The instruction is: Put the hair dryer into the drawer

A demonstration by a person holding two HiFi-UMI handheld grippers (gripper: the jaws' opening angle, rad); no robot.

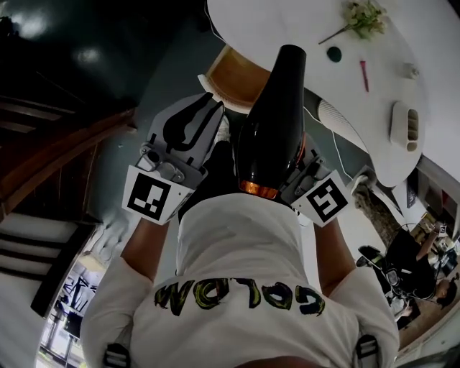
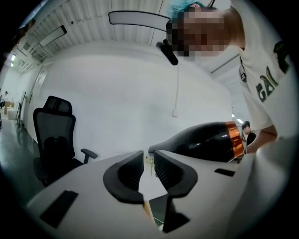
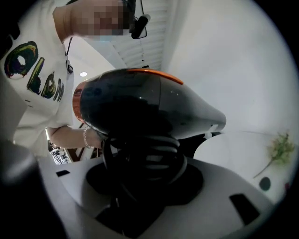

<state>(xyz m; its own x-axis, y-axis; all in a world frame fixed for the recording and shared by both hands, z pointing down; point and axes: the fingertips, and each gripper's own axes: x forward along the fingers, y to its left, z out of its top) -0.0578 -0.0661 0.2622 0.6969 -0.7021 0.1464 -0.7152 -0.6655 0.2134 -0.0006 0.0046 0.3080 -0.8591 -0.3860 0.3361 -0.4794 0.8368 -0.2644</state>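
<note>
The glossy black hair dryer (image 1: 277,122) with an orange ring at its rear is in the air in front of the person's body, not yet in the drawer. The right tongs (image 3: 142,170) have it by the handle, where a black cable is wound in loops. The jaws stand wide apart and press on this handle from 2 sides. The left tongs (image 2: 149,161) are closed almost fully, with only a thin slit between the pads, and they carry nothing. They hang just beside the dryer, at its left.

The nozzle points toward the white curved bench (image 1: 280,21). Under the edge of this bench is a box with a wooden inside (image 1: 233,75), which I judge to be the open drawer. So the pick-up is done and the drawer seems already open. What is left is to bring the dryer down to the drawer, lay it inside and release it.
</note>
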